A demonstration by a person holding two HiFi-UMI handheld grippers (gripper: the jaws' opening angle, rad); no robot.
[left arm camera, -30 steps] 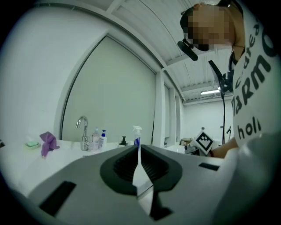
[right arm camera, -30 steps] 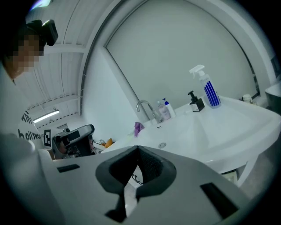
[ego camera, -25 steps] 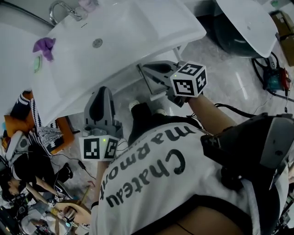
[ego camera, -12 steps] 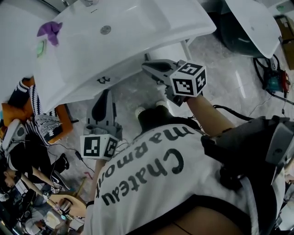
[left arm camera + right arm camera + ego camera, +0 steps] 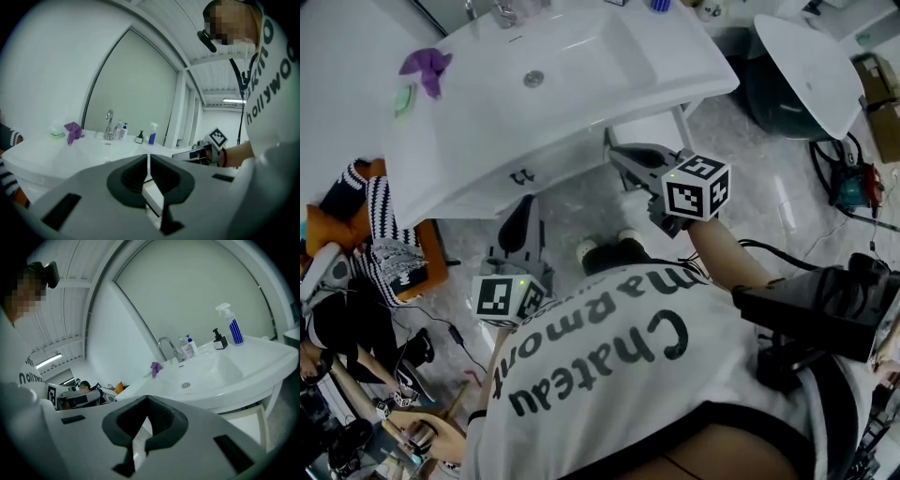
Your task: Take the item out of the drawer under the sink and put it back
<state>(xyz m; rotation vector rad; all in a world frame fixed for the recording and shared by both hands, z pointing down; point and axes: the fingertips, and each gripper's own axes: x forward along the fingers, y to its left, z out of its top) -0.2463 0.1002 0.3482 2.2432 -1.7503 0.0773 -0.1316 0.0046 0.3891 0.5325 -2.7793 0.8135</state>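
The white sink (image 5: 581, 84) fills the top of the head view, with a drain hole and a tap at its back edge. Below its front rim I see only a white panel; no open drawer and no item show. My left gripper (image 5: 525, 202) hangs in front of the sink's front left edge, shut and empty. In the left gripper view its tips (image 5: 148, 157) meet over the basin (image 5: 93, 150). My right gripper (image 5: 614, 148) sits just under the sink's front right edge, also shut and empty; its tips (image 5: 146, 399) touch below the basin (image 5: 225, 371).
A purple cloth (image 5: 427, 64) and a green soap lie on the sink's left side. A blue spray bottle (image 5: 233, 324) and small bottles stand by the tap (image 5: 171, 348). A second white basin (image 5: 811, 66) stands at right, cables (image 5: 853, 169) on the floor, striped fabric (image 5: 384, 253) at left.
Both grippers have drifted across the floor in front of the sink and stay shut. The head view now shows more of the sink's back edge.
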